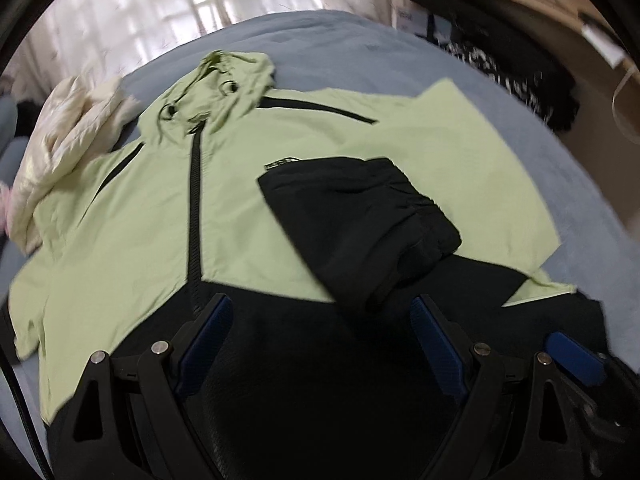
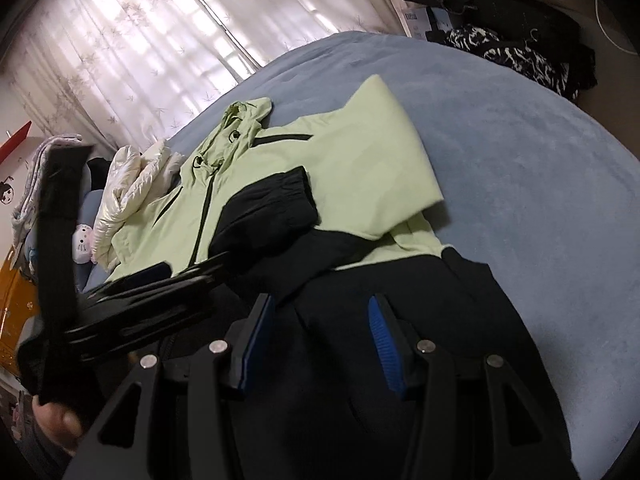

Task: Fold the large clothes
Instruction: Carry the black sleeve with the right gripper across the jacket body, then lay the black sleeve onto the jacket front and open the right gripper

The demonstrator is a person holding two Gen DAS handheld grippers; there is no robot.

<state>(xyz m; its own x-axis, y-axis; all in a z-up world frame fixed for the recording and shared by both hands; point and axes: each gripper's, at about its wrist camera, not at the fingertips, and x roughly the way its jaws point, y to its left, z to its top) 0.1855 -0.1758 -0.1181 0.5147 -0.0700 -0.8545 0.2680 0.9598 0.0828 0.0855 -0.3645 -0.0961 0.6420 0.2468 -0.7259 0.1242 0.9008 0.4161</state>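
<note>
Both my grippers, left (image 1: 320, 312) and right (image 2: 320, 312), stood with fingers apart, gripping nothing, above the jacket's black hem; the jacket (image 1: 160, 200) lay flat on the blue bed (image 1: 400, 60), one sleeve (image 1: 360, 216) folded across its front.

Black linkage grippers (image 1: 320, 312), silver pivot screws, seemingly ribbed blue pads (image 2: 384, 344).

Left wrist view rides right behind the left hand-held gripper (image 1: 322, 312), tilted down, close over the jacket (image 1: 280, 152) on the bed (image 1: 360, 52). Right wrist view sits behind the right hand-held gripper (image 2: 320, 312), angled down too. Both share the jacket, the bed and the curtains (image 1: 180, 0) beyond.
</note>
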